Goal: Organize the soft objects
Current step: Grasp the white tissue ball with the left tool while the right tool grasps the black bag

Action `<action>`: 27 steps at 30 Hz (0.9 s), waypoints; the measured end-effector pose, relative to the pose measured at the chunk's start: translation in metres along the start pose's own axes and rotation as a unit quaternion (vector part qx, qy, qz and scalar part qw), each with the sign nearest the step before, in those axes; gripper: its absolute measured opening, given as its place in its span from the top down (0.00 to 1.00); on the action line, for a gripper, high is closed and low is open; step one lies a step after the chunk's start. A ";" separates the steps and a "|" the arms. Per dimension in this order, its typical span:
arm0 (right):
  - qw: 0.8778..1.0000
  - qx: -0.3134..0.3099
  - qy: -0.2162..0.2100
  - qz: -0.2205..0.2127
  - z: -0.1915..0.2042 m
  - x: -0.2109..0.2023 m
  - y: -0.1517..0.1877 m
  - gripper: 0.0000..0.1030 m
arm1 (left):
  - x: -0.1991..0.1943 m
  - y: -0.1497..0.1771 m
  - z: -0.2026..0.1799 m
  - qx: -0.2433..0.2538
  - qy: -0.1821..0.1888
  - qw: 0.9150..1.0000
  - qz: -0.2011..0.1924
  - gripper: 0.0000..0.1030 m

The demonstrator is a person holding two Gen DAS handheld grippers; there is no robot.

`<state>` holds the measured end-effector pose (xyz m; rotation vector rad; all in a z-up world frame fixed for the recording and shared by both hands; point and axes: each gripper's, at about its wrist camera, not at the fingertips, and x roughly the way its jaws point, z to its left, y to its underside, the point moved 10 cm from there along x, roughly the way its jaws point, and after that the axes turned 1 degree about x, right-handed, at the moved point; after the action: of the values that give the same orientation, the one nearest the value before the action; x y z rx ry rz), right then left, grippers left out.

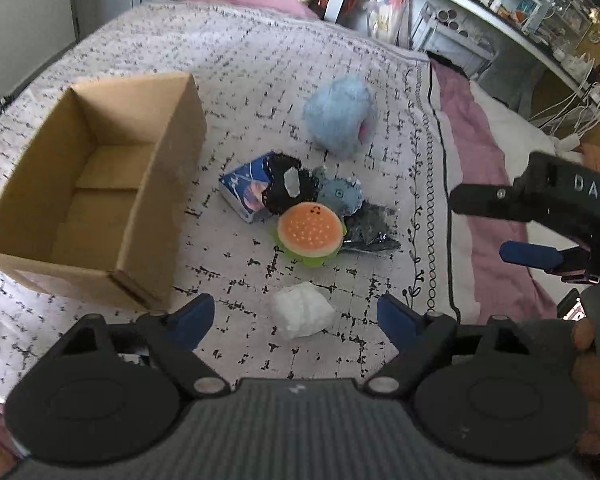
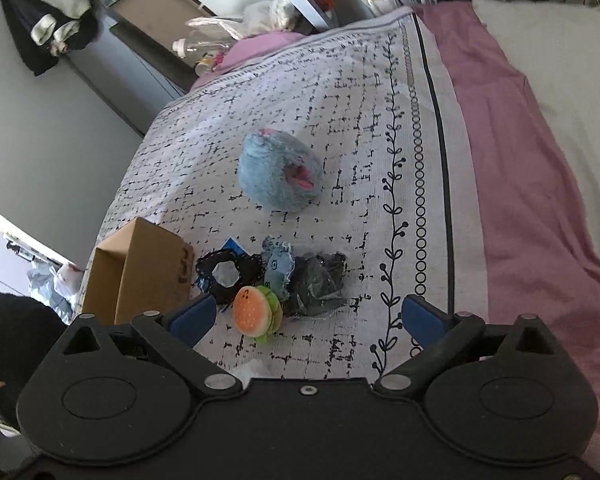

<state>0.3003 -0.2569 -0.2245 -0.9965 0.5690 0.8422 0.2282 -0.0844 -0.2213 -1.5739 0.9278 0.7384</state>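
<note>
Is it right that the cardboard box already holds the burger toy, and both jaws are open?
Not quite. The cardboard box holds nothing; the left wrist view shows the burger toy lying on the bedspread beside it. Both jaws are open.

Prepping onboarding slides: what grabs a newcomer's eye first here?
The fluffy blue plush lying alone on the patterned bedspread, beyond a cluttered pile fronted by the orange burger toy. Left of the pile stands an open cardboard box, with nothing visible inside.

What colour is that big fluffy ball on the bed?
Light blue, with a pink patch; the fluffy ball shows best in the right wrist view.
</note>
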 end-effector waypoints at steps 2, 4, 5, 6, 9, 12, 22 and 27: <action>1.000 0.011 0.000 0.006 -0.003 0.010 -0.002 0.04 | 0.011 0.001 0.000 0.000 0.003 1.000 0.010 0.17; 1.000 0.021 0.000 0.012 -0.005 0.021 -0.003 0.04 | 0.019 0.002 -0.001 -0.001 0.005 1.000 0.018 0.19; 1.000 0.024 -0.002 0.014 -0.006 0.025 -0.003 0.04 | 0.024 0.002 -0.001 -0.003 0.006 1.000 0.022 0.19; 1.000 0.026 -0.004 0.017 -0.006 0.030 -0.003 0.04 | 0.028 0.001 -0.001 -0.005 0.007 1.000 0.025 0.20; 0.999 0.038 -0.002 0.025 -0.010 0.044 -0.001 0.09 | 0.043 0.001 -0.002 -0.008 0.007 0.999 0.036 0.20; 0.997 0.059 0.003 0.043 -0.018 0.059 0.002 0.19 | 0.058 0.004 -0.005 -0.004 0.007 0.999 0.051 0.25; 0.993 0.091 0.006 0.070 -0.026 0.092 0.004 0.37 | 0.085 0.010 -0.007 -0.027 0.022 0.997 0.074 0.52; 0.990 0.109 0.004 0.083 -0.029 0.105 0.005 0.46 | 0.083 0.005 0.000 -0.036 0.015 0.997 0.065 0.52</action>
<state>0.3547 -0.2447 -0.3187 -0.7600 0.7435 0.9018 0.2649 -0.1001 -0.2946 -1.6031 1.0427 0.8503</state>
